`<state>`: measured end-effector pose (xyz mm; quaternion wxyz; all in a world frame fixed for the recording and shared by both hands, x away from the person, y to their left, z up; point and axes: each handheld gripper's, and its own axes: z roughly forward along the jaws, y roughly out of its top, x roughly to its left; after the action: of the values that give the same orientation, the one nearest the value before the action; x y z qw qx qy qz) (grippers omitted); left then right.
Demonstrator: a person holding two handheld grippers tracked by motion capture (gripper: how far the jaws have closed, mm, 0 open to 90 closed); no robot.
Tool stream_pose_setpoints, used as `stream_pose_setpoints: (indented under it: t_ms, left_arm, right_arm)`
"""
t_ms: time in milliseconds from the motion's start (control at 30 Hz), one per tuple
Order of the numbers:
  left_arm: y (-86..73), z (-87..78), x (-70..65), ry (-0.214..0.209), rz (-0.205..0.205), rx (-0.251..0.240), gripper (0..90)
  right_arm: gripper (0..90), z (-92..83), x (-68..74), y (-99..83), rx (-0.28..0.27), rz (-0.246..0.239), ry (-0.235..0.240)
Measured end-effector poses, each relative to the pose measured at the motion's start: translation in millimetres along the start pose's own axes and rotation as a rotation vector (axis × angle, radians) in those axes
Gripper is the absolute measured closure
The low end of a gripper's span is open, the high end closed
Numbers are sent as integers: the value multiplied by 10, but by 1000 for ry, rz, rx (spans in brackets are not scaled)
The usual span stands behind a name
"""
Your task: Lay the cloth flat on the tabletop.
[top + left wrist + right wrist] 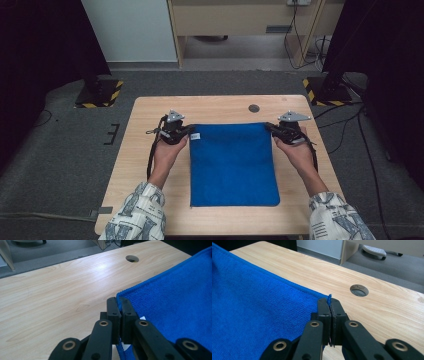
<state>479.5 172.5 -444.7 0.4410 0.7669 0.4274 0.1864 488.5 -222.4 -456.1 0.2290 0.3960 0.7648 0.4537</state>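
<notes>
Blue cloth point(234, 165) lies flat on the wooden surface point(150, 115), roughly centred, near edge toward you, far edge running between your 2 hands.

Your left gripper point(189, 131) sits at the cloth's far left corner. In the left gripper view its fingers point(113, 308) are closed on that corner, a fold of blue pinched between them; a small white tag point(195, 136) shows just beside the grip.

Your right gripper point(270, 127) sits at the far right corner. In the right gripper view its fingers point(323, 307) are closed on the hem, a blue tuft sticking up between the tips.

Both corners are low, at or just off the surface; cannot tell which. Round cable hole point(254, 108) lies beyond the far edge, apart from the cloth.
</notes>
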Motion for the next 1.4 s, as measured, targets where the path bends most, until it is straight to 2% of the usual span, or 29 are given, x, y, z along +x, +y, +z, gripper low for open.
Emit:
stream_pose_setpoints:
  t_ms: [200, 300, 367, 500, 600, 967, 1200, 1267, 1400]
  left_arm:
    - [15, 200, 47, -5, -13, 25, 876]
    - [26, 298, 75, -3, -13, 38, 876]
    - [23, 358, 103, -1, -25, 30, 875]
    - [-19, 474, 158, 1, -37, 56, 876]
    - [-45, 534, 188, 7, -31, 71, 877]
    - [-149, 733, 371, 17, -81, 106, 876]
    - [-174, 825, 426, 19, -103, 108, 875]
    - [-197, 852, 435, 22, -101, 122, 873]
    - [-217, 878, 443, 26, -105, 129, 840]
  right_arm:
    - [886, 137, -85, -79, 21, 34, -28]
    - [886, 222, -123, -128, 38, 35, -33]
    - [886, 263, -151, -144, 37, 46, -38]
    - [886, 343, -226, -185, 39, 78, -31]
    - [886, 430, -238, -222, 54, 85, -30]
    - [877, 719, -283, -202, 87, 96, -39]
    - [853, 797, -328, -233, 110, 100, -48]
    - [844, 808, -347, -235, 117, 111, -47]
    - [795, 806, -379, -222, 117, 120, -48]
